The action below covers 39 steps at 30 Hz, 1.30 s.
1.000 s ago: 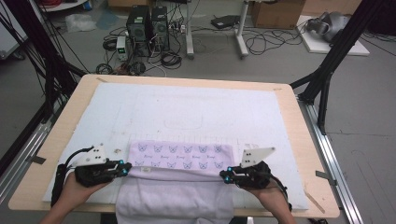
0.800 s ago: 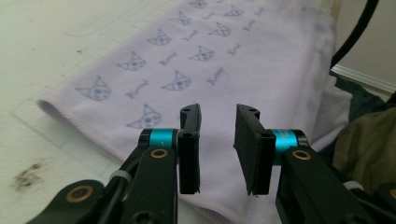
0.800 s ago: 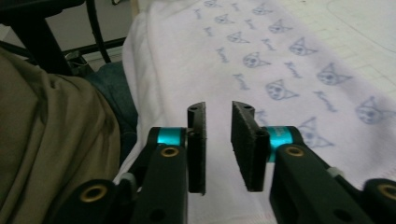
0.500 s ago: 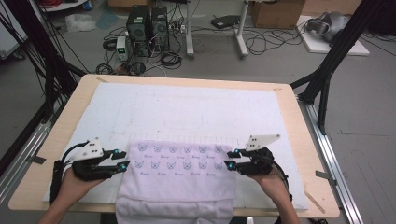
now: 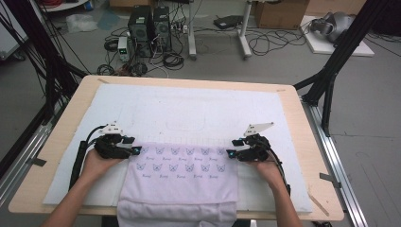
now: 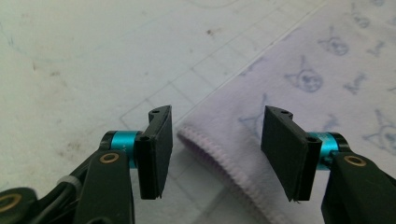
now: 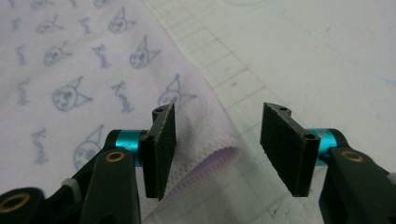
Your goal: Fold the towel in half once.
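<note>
Folding work on a lilac towel (image 5: 182,172) looks to be at the release step: the cloth lies on the near middle of the white mat (image 5: 198,111), its near part hanging over the table's (image 5: 302,118) near edge, and its far edge is laid flat. From the high view, the left gripper (image 5: 134,150) sits at the towel's far left corner and the right gripper (image 5: 230,152) at its far right corner, each in a hand low over the mat.

Along the left gripper view, the jaws stand apart, having just been opening; the towel's hemmed corner (image 6: 205,140) lies on the mat between them, and neither pad presses it.

Along the right gripper view the same holds: the jaws have just been opening and stand spread, with the stitched corner (image 7: 219,151) lying loose between them, on the gridded mat.

Judging from this, one fold is laid and let go. The next move likely calls for drawing both grippers clear without dragging the corners, then taking a fresh pinch on an edge for the next fold, both hands level so the layers stay square.
</note>
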Each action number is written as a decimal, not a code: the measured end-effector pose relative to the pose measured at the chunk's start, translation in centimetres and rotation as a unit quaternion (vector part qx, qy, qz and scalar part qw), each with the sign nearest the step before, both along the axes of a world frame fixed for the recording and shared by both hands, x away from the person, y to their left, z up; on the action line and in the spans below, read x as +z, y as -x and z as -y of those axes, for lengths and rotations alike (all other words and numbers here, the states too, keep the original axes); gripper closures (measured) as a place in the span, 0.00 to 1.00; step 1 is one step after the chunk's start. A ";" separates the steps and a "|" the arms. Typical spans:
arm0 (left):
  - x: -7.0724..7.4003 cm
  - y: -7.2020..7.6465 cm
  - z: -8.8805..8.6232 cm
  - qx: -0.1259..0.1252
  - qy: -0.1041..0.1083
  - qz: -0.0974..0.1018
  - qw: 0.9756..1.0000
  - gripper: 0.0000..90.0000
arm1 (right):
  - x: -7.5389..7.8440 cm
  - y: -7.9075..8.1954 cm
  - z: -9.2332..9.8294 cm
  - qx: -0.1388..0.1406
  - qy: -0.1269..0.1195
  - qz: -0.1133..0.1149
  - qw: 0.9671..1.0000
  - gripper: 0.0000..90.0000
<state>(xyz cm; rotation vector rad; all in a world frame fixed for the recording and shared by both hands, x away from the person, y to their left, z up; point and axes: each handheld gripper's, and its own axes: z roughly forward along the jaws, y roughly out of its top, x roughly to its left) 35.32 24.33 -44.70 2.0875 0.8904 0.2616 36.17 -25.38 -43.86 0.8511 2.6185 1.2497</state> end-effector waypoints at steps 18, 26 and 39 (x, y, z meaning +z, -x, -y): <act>5.3 -4.2 1.2 0.042 -0.022 0.067 0.997 0.95 | 3.8 -4.0 -1.1 0.006 0.022 0.017 1.000 0.95; 14.8 -10.0 1.0 0.091 -0.022 0.136 0.986 0.95 | 12.3 -9.6 -1.1 -0.035 0.029 0.075 0.996 0.96; 8.3 -10.0 -1.4 0.091 -0.014 0.073 0.993 0.67 | 8.8 -10.9 -1.1 -0.052 0.024 0.033 0.998 0.66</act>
